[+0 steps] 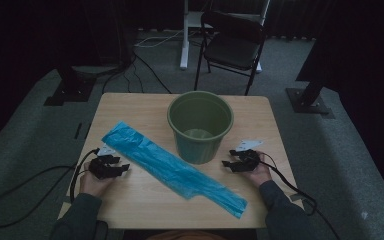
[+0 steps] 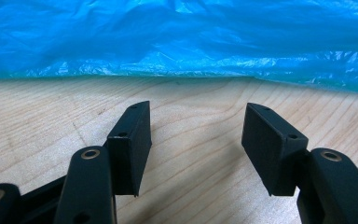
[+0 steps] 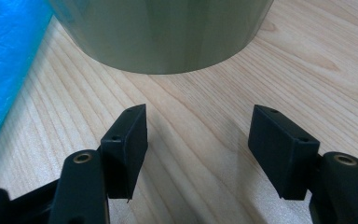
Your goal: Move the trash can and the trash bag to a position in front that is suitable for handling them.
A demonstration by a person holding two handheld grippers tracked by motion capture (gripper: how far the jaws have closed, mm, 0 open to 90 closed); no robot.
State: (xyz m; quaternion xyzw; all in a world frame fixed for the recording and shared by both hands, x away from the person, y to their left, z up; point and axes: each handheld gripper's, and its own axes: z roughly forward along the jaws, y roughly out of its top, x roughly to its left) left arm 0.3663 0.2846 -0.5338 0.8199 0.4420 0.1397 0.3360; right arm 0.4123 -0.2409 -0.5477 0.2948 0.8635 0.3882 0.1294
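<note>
Wooden table [image 1: 145, 200], both tongs low, apparently resting, jaws apart.

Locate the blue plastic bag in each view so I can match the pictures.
High view: the blue plastic bag lies flat, slanting from left of centre to lower right, before the green bucket.
Left gripper view: the bag spans the top.
Right gripper view: its edge shows at upper left.
Shared landmark: the wooden table, under everything.
</note>
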